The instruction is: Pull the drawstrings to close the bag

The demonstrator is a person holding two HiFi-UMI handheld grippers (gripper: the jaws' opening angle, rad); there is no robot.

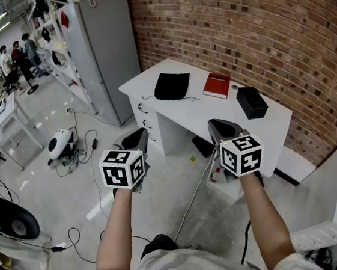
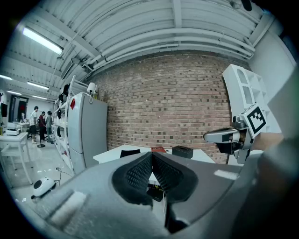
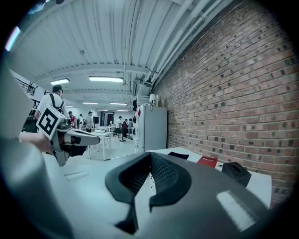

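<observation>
The bag (image 1: 172, 85), black and flat, lies on the far left part of the white desk (image 1: 144, 82). Its thin drawstrings (image 1: 147, 97) trail out on the desktop, well apart from both grippers. At far left a few people (image 1: 17, 55) stand in the open hall, and a tall grey cabinet (image 1: 103, 54) stands just left of the desk. The left gripper (image 1: 136, 138) hangs in the air near the person, jaws pressed together on nothing. The right gripper (image 1: 218, 127) hovers beside it, jaws likewise closed and empty. Farther right on the desk lie a red book (image 1: 217, 86) and a black box (image 1: 252, 102) (both near the brick wall (image 1: 253, 25)).
</observation>
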